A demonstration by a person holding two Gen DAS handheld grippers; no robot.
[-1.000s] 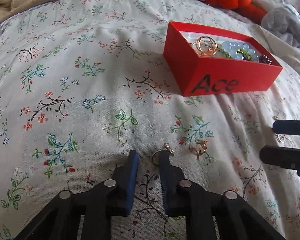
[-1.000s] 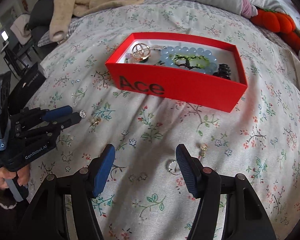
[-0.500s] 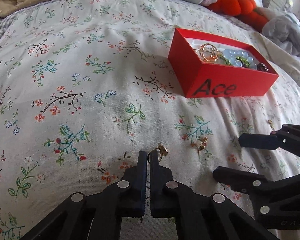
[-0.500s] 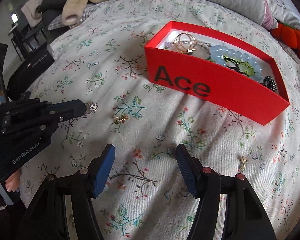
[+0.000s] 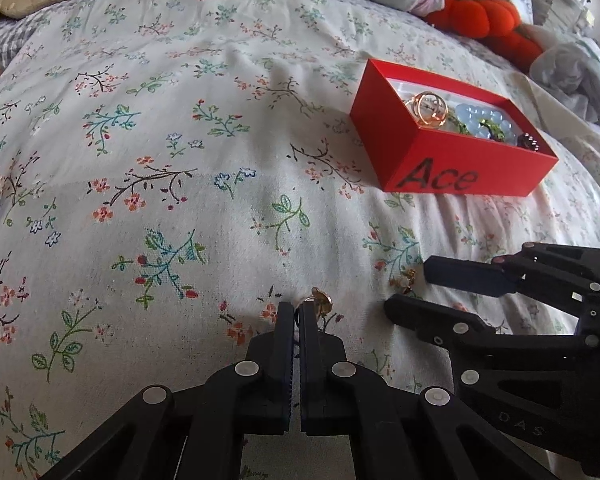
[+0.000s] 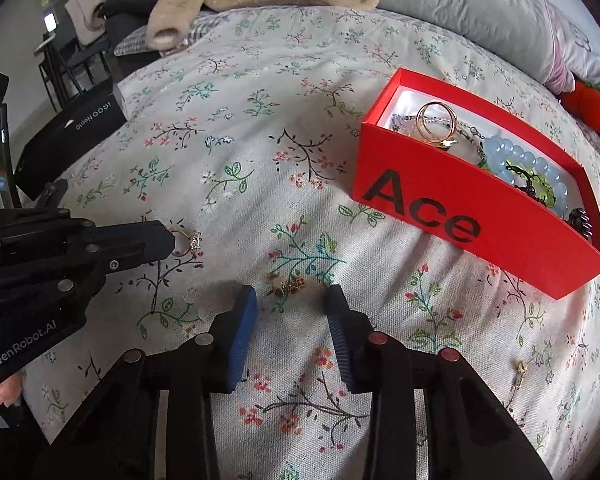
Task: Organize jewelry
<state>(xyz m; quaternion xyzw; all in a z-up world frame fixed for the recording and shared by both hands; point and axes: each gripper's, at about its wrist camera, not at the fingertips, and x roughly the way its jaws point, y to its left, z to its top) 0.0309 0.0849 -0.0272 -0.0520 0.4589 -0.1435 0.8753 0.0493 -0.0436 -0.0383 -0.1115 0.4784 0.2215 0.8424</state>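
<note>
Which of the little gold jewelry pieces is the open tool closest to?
The small gold flower earring lying on the floral bedspread, just ahead of the open right tool. The gold ring sits pinched in the left tool.

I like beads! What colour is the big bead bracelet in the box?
Pale blue. The bracelet lies in the red box, clearest in the right wrist view.

Both views are lit by soft daylight. In the left wrist view a brighter band is seen across the near part of the bed cover [image 5: 236,240], while the far part lies in duller shade. A faint shadow is cast on the cover beside the red box [image 5: 452,136]. Strong fisheye bending is shown, and the corners of the right wrist view are darkened. The near arms of the right hand-held gripper [image 6: 288,304] are rendered slightly soft; the box lettering stays sharp.
</note>
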